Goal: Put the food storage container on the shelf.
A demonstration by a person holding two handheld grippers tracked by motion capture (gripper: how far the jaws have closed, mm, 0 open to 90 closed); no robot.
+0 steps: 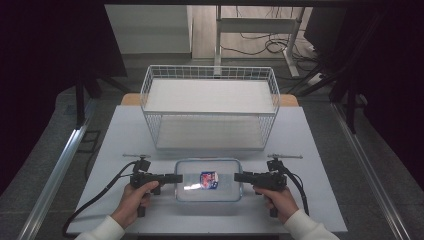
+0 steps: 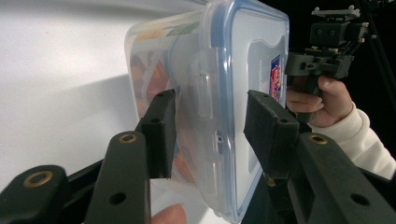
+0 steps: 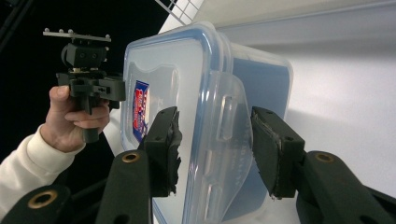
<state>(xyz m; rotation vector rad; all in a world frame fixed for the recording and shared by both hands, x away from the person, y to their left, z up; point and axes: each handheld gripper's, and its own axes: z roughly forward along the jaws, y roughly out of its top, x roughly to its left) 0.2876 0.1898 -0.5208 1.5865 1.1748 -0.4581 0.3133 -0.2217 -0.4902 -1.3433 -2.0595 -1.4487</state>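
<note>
Container: a clear plastic container [image 1: 208, 180] with a blue-rimmed lid and a red-and-blue sticker lies flat at the near middle of the table [image 1: 125, 130], just in front of the wire basket [image 1: 210, 107].
Left gripper: the left gripper [image 1: 176, 178] reaches in from the left, and its jaws are clamped on the container's left end, one on the lid and one under the base.
Left view detail: in the left gripper view one pad [image 2: 161, 133] lies against the base wall and the other presses the lid beside a latch.
Right gripper: the right gripper [image 1: 240, 177] comes in from the right, its jaws astride the right-end latch, both pads seeming to touch the container.
Basket: white, two shelves, on the far half of the table.
</note>
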